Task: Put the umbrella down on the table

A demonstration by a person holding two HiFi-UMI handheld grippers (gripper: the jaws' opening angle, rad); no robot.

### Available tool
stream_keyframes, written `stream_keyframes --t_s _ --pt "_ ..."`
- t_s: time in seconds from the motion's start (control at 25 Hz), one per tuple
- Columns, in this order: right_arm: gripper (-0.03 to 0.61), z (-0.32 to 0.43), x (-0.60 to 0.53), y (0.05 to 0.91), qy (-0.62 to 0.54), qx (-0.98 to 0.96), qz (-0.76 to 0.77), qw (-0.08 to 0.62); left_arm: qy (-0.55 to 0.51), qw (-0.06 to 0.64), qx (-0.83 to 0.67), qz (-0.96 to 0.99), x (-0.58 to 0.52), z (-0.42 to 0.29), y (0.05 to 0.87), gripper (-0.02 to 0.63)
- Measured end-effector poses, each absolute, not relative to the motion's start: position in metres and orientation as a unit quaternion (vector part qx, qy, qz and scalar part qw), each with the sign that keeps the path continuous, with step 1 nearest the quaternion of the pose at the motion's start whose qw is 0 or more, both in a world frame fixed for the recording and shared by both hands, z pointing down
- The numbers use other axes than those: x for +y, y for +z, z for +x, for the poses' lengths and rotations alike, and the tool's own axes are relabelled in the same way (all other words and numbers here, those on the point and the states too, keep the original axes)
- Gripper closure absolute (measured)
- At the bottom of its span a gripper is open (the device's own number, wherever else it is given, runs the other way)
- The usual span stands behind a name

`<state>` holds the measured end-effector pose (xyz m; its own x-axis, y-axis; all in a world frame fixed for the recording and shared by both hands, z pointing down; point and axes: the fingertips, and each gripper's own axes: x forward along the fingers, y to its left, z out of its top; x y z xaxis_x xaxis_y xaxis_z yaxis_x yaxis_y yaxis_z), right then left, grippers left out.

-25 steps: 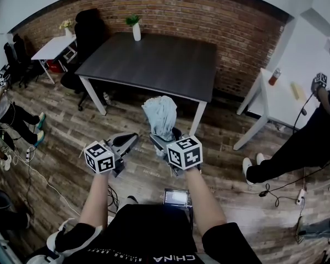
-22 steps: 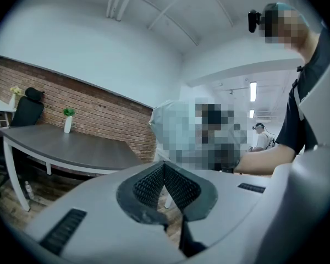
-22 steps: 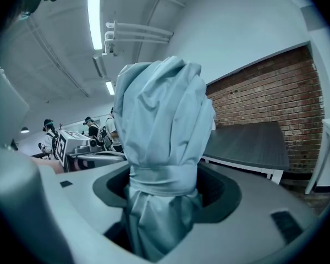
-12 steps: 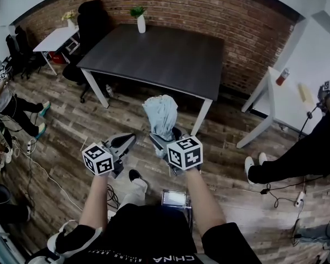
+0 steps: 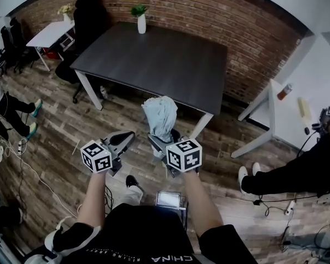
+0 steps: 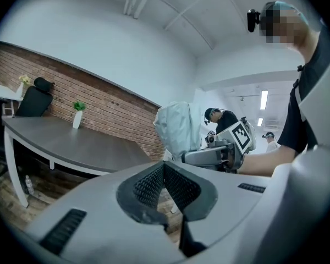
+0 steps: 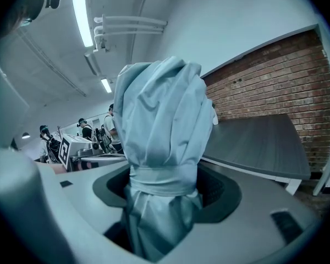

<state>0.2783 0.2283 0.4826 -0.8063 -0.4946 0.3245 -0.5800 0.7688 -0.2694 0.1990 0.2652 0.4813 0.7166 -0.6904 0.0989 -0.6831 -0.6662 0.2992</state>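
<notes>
Umbrella was clamped upright in fingers of right gripper, short of table; left gripper was closed w/ nothing in it. It was best carried fwd over table & laid flat before release.

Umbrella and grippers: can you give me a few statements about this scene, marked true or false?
1. The right gripper holds the folded pale blue umbrella. True.
2. The umbrella lies on the dark table. False: it is in the gripper, short of the table, over the wooden floor.
3. The left gripper also grips the umbrella. False: its jaws are together with nothing between them.
4. A white vase holding a green plant stands on the dark table. True.
</notes>
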Motion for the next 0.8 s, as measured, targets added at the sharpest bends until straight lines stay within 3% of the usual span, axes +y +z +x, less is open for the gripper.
stream_keyframes --t_s 0.8 --pt "0.275 0.155 0.082 0.464 0.191 -0.918 0.327 0.118 -0.027 0.169 -0.352 0.92 0.116 0.061 0.472 0.611"
